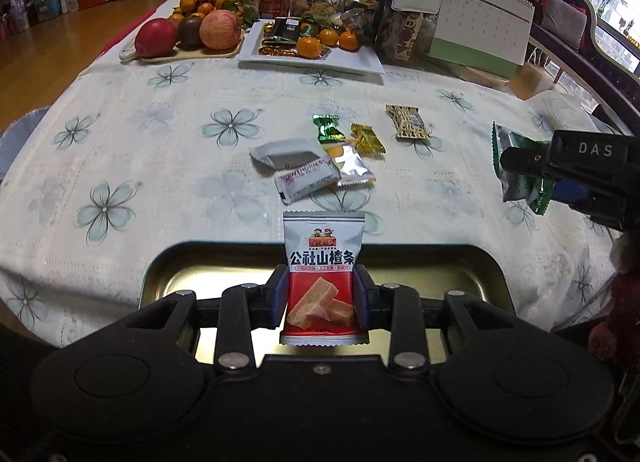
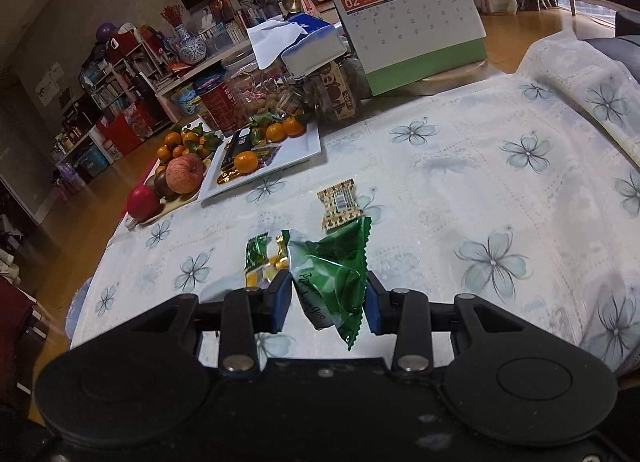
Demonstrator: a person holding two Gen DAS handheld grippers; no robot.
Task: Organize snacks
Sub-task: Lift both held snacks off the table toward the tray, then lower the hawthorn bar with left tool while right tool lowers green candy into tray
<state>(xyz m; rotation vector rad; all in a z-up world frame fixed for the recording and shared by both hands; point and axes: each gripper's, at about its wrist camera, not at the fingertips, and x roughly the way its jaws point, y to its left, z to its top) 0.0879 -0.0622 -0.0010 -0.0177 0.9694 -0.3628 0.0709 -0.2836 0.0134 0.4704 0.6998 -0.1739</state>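
Hawthorn-strip packet [image 1: 322, 278], light and crinkly, clamped in my left hand-held gripper [image 1: 321, 296] above the tin tray [image 1: 494, 282].
Beyond the tray, my right hand-held gripper [image 2: 327, 298] pinches a soft green packet [image 2: 334, 278]; slippery film, so I grip mid-body.

Green packet [image 2: 332, 282] between right gripper [image 2: 328, 302] fingers [image 2: 280, 302]

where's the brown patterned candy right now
The brown patterned candy lies on the floral tablecloth, farthest right of the loose wrappers, just right of the yellow candy.
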